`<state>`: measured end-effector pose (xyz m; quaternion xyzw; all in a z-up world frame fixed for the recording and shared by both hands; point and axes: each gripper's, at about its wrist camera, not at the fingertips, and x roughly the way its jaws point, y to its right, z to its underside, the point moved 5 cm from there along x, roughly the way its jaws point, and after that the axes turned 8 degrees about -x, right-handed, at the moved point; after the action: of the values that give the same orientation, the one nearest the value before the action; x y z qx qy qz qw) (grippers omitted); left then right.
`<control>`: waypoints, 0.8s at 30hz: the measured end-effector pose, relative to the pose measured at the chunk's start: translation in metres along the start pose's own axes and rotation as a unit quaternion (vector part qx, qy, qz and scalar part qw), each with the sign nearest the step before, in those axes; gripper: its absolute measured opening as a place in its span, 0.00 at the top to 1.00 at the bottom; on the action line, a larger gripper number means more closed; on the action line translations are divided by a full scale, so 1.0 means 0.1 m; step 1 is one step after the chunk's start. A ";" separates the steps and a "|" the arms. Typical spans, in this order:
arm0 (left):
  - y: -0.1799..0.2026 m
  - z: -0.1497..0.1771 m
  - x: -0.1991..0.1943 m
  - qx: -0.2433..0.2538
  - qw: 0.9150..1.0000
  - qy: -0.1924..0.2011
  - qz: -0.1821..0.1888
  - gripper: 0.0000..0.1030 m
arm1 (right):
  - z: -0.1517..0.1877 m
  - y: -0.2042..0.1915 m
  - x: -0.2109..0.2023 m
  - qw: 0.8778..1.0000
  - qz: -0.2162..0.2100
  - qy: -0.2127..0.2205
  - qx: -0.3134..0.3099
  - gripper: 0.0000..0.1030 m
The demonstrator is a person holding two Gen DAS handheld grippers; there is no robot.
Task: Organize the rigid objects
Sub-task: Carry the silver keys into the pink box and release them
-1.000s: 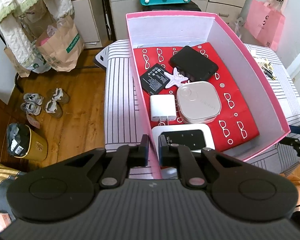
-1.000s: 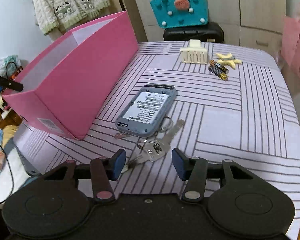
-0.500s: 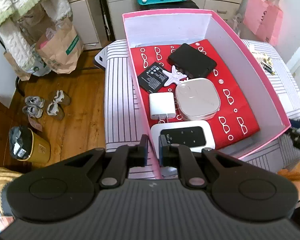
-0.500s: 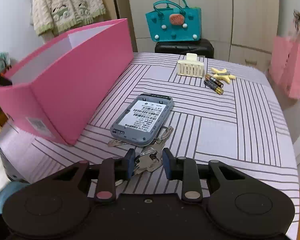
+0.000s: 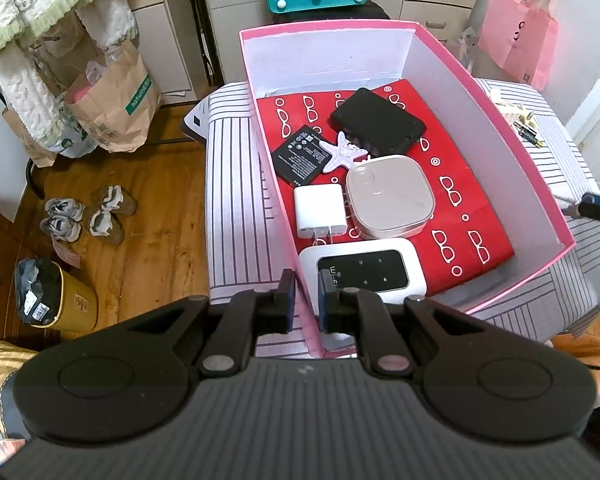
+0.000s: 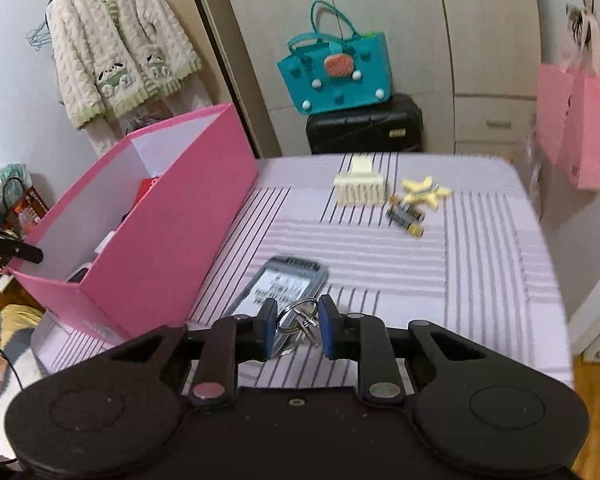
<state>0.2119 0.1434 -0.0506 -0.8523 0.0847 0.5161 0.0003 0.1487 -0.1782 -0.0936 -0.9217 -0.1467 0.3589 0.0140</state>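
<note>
My left gripper (image 5: 306, 304) is shut on the near wall of the pink box (image 5: 500, 128). Inside on red paper lie a white Wi-Fi router (image 5: 364, 270), a white charger (image 5: 320, 212), a rounded white case (image 5: 390, 196), a black battery (image 5: 302, 156), a white starfish (image 5: 346, 152) and a black case (image 5: 378, 126). My right gripper (image 6: 298, 322) is closing, and its pads press a bunch of keys (image 6: 300, 316) held just above the striped table (image 6: 480, 280). A grey device (image 6: 284, 284) lies label up just beyond the keys.
A cream hair claw (image 6: 360, 188), batteries (image 6: 406, 216) and a yellow starfish (image 6: 426, 192) lie at the table's far side. A teal bag (image 6: 336, 76) on a black suitcase (image 6: 364, 128) stands behind. Shoes (image 5: 84, 216) and a yellow bin (image 5: 56, 300) are on the floor at left.
The right gripper's jaws narrowed around the keys and the gripper rose, taking the key ring up from the cloth. The left gripper kept its pinch on the box wall.
</note>
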 end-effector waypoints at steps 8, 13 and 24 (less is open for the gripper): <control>0.01 -0.01 -0.01 0.004 1.000 0.003 0.000 0.90 | -0.30 -0.01 -0.07 1.000 -0.012 0.006 -0.012 0.75; 0.01 -0.02 -0.03 0.007 1.000 0.006 0.003 0.90 | -0.59 -0.10 -0.19 0.999 -0.024 0.021 -0.034 0.75; -0.04 -0.03 -0.02 0.004 1.000 0.015 0.003 0.88 | -1.22 -0.71 -0.40 0.986 -0.101 0.067 -0.113 0.75</control>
<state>0.2143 0.1479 -0.0478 -0.8598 0.0895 0.5027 0.0005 0.1835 -0.1121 0.0325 -0.9198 -0.2770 0.2745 -0.0441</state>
